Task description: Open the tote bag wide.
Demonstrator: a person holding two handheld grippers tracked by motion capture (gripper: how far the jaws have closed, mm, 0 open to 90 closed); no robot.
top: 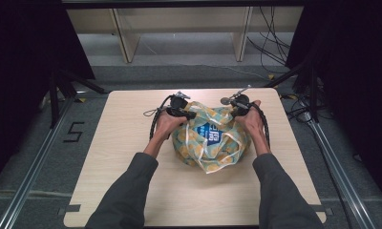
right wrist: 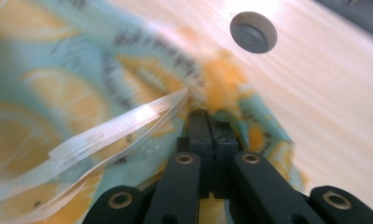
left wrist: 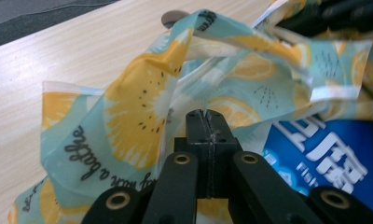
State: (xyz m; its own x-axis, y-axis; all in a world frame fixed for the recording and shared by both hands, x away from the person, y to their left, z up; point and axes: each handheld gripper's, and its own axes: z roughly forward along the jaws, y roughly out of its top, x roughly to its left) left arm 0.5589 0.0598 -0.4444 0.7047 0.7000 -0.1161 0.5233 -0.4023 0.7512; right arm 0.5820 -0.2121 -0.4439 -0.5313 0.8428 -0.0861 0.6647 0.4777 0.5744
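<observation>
Wood table [top: 132, 191]: light tabletop, round grey-plugged hole [right wrist: 253, 31] near the far edge, dark floor around it.
Bag [top: 210, 138]: teal cloth with yellow lemon-slice print and black script, white trim; sits crumpled near the table's middle, slightly toward the far edge, between both hands.
Blue pack [left wrist: 334, 158]: blue item with white lettering, shows inside the bag's mouth.
Left gripper [top: 191, 114]: at the bag's upper left edge; jaws pressed together, cloth pinched between them in the left gripper view.
Right gripper [top: 228, 110]: at the bag's upper right edge; jaws closed on a fold of the cloth beside the white trim [right wrist: 119, 130], picture blurred.
Sleeves [top: 124, 195]: grey, both forearms come in from the bottom.
</observation>
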